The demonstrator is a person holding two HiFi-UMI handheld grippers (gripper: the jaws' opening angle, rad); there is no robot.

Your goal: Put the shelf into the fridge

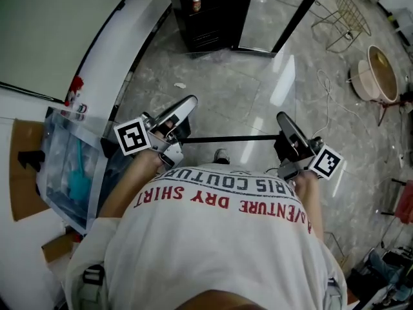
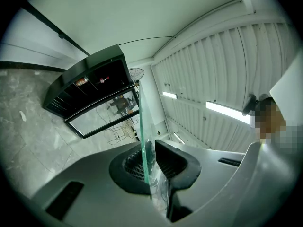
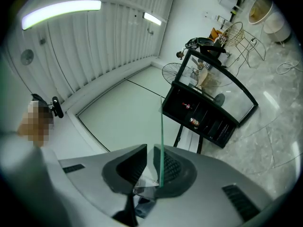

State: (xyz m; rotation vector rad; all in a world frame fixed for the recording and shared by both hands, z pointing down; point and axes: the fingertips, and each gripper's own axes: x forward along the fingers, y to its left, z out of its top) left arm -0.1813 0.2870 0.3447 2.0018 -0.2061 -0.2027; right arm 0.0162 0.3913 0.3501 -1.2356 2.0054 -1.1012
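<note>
Glass shelf (image 1: 232, 138) carried flat, near person, well short of black fridge (image 1: 210, 15) at far end. Left gripper (image 1: 188, 104) pinches left edge, right gripper (image 1: 285, 119) pinches right edge. Carrying step, by look. Next: close distance, keep pane level, slide into open fridge.

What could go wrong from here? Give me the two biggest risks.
The glass shelf hangs only by its side edges in the left gripper and right gripper; a slip would likely shatter it on the stone floor. Its corner may also strike the fridge or its open door.
</note>
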